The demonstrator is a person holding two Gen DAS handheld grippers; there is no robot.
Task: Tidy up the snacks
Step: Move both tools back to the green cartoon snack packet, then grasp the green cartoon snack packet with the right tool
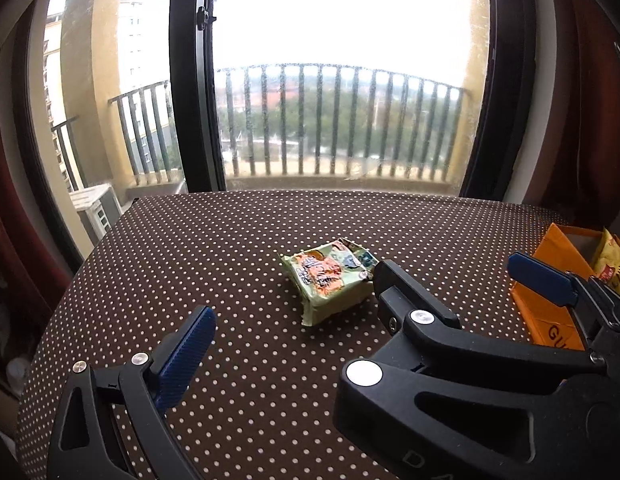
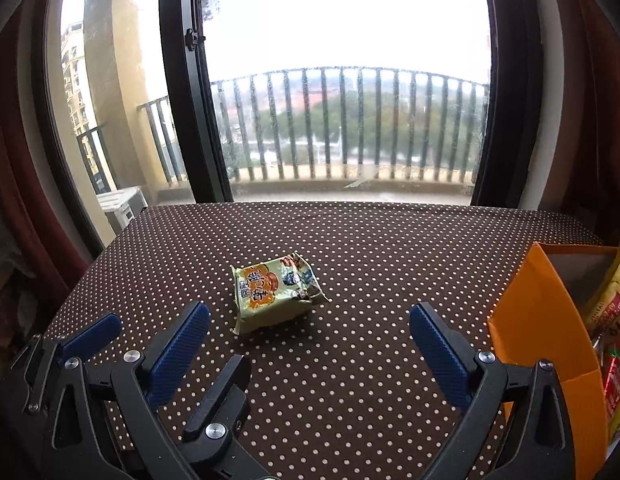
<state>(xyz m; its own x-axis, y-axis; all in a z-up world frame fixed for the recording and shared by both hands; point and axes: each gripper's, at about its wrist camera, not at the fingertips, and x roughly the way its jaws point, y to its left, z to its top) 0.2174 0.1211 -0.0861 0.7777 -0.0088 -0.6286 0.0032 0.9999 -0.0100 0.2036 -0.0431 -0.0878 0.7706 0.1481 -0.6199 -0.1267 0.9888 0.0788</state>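
Right wrist view: one green packet (image 2: 275, 290) with orange print, lying flat on the polka-dot table (image 2: 350, 240), near the middle, apart from everything else. Crumpled at its right end.

Right gripper (image 2: 310, 344): spread wide, nothing between the blue pads (image 2: 440, 354); low over the near table, the packet just ahead of its left finger.

Left gripper (image 2: 143, 330): at lower left in the same view, beside and partly under the right one; spread, holding nothing.

Orange box (image 2: 538, 320): open-topped, at the table's right edge, well apart from the packet. Holds several snack bags (image 2: 610, 308), yellow and red, standing on end; their number cannot be told.

Left wrist view: same packet (image 1: 330, 280) mid-table; left gripper (image 1: 289, 300) with one blue pad (image 1: 185, 356) at lower left. Right gripper (image 1: 462, 280) crosses from the right, its black finger tip close against the packet's right end; whether it touches cannot be told. Orange box (image 1: 550, 320) behind it.

Window (image 2: 342, 80): behind the table, black frame, balcony railing (image 2: 350, 128) outside. Red curtains (image 2: 13, 160) at both sides.
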